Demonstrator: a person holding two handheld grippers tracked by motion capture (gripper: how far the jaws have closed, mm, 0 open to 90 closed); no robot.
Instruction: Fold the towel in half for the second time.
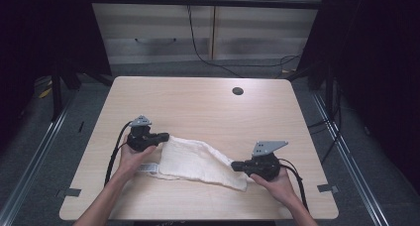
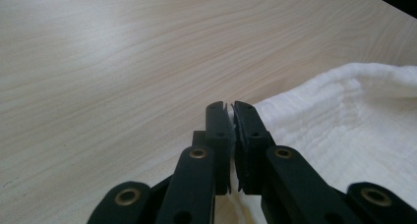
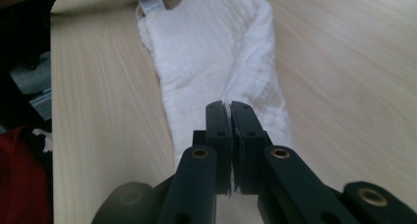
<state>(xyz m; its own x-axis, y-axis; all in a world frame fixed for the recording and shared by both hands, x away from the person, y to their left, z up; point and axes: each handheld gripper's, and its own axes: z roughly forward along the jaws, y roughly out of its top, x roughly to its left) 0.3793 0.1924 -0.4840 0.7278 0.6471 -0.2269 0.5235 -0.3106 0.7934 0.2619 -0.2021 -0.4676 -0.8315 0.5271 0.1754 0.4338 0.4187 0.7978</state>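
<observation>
I have the left gripper and right gripper each clamped on opposite ends of the cloth, lying on the surface, probably to spread it.

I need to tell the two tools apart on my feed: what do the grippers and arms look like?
Both the left gripper and the right gripper are black, each with two flat black jaws on linkage arms with brass-coloured pivot pins. Each carries a grey three-cornered plate on top and trails a black cable. The forearms are bare, no sleeves in view.
</observation>
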